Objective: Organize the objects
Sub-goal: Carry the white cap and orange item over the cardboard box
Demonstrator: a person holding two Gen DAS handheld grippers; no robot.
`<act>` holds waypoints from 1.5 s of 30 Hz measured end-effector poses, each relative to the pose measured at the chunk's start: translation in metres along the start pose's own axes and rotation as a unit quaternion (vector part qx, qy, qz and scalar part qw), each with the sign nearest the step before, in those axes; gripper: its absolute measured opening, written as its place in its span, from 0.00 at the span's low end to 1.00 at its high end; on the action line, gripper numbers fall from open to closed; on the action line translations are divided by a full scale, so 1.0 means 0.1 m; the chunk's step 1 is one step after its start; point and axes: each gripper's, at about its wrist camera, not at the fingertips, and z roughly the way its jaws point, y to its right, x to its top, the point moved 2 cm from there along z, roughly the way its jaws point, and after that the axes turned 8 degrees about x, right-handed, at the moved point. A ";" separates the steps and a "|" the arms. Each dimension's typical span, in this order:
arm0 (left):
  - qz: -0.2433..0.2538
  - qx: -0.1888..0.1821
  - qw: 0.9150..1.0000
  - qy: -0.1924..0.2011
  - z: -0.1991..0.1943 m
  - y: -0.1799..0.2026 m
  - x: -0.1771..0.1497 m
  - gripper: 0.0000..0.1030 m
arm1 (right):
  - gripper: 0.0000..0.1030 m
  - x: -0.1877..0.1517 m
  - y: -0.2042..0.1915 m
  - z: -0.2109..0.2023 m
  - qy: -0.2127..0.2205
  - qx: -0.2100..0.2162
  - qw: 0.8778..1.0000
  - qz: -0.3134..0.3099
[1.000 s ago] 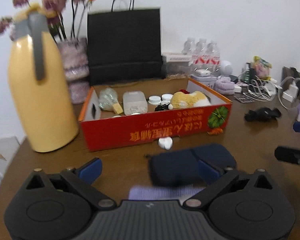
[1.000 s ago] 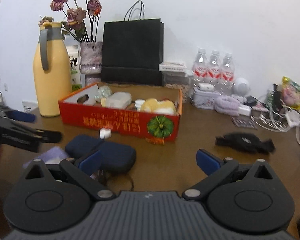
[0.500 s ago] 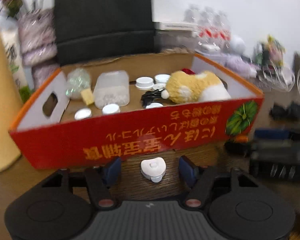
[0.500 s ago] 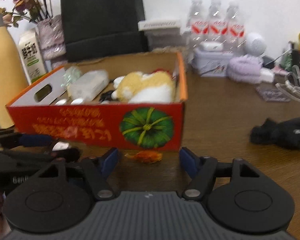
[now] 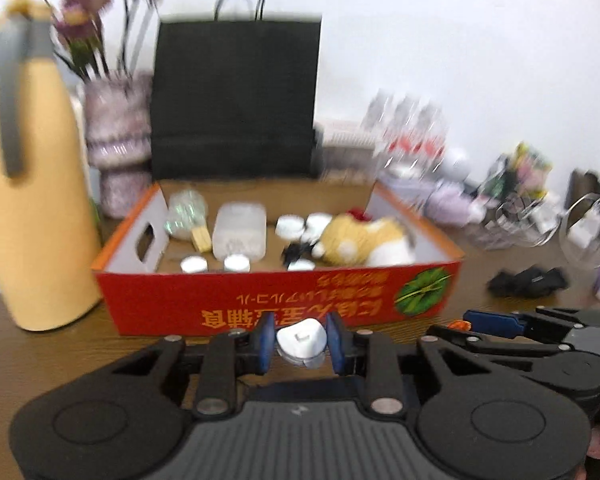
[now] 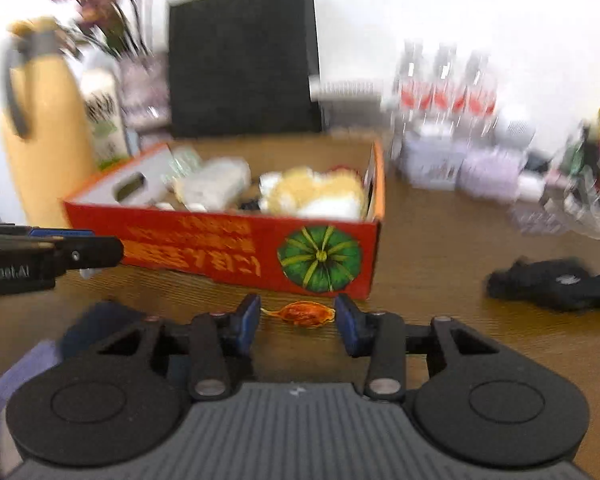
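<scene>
The left gripper (image 5: 301, 342) has just been closing; its blue fingers (image 5: 265, 342) now sit narrow against both sides of a small white heart-shaped case (image 5: 301, 339), which appears gripped, just in front of the red cardboard box (image 5: 260, 300) on the brown desk (image 5: 60, 344); blur prevents judging whether the case is off the desk surface.

The right gripper (image 6: 296, 320) has likewise been closing; its fingers (image 6: 249, 320) stand partly open on either side of an orange wrapped candy (image 6: 306, 314), with a visible gap at each pad; the candy lies on the desk just before the box's front right corner, below the green pumpkin print (image 6: 320, 258).

The box holds a yellow-and-white plush toy (image 5: 364, 240), a clear plastic container (image 5: 240, 232) and several small white lids (image 5: 290, 227); a yellow thermos (image 5: 32, 208) stands at the box's left side; a black paper bag (image 5: 236, 100) stands behind the box; a black cloth item (image 6: 552, 284) lies toward the desk's right edge.
</scene>
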 end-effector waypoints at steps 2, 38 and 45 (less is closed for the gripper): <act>-0.009 -0.014 1.000 0.018 -0.37 -0.04 -0.05 0.26 | 0.41 -0.06 -0.09 -0.39 0.024 0.014 1.000 0.013; 0.019 -0.031 0.997 0.062 -1.04 -0.46 -0.04 0.26 | 0.41 -0.06 -0.22 -1.46 0.080 0.066 0.994 0.040; -0.008 -0.053 0.998 0.030 0.13 -0.71 0.83 0.26 | 0.41 0.91 0.01 -0.45 0.075 0.092 0.993 0.024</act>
